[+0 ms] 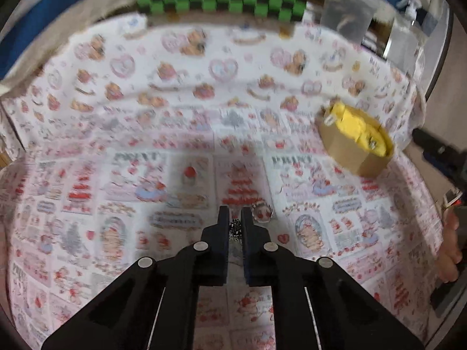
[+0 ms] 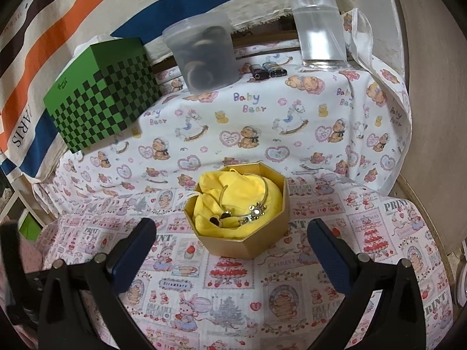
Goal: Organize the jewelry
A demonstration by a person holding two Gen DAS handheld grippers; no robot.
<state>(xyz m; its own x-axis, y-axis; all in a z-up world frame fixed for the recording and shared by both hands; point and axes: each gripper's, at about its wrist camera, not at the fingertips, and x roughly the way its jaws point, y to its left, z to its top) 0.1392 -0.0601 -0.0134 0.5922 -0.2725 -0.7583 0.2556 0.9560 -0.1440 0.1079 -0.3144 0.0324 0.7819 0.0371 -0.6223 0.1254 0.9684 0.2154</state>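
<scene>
Across the bench (image 2: 292, 110) lie soft printed cloths, one with teddy bears, hearts and rocking horses lettered "Baby Bear", the other with cakes, strawberries and fir trees marked "PRINT" and "CHRISTMAS". Near the right hand-held gripper (image 2: 232, 237), whose black, blue-padded fingers stand spread wide and empty, sits an octagonal gold cardboard box (image 2: 248, 242) lined with crumpled yellow cloth (image 2: 248, 192); a thin gold bangle (image 2: 262, 182) and small gold and dark pieces rest on that cloth. The left hand-held gripper (image 1: 235, 214) has its fingers pressed nearly together, pinching a small glittery silver piece of jewelry (image 1: 234, 229) just above the cake-print cloth, though blur hides its exact shape. A clear faceted bead (image 1: 261, 211) lies just beside its tips. Farther back stand a green-and-black checkered cube box (image 2: 108, 99), a frosted plastic tub (image 2: 204, 55) of dark rings and a clear bottle (image 2: 318, 29). A striped fabric behind reads "ARIS".
</scene>
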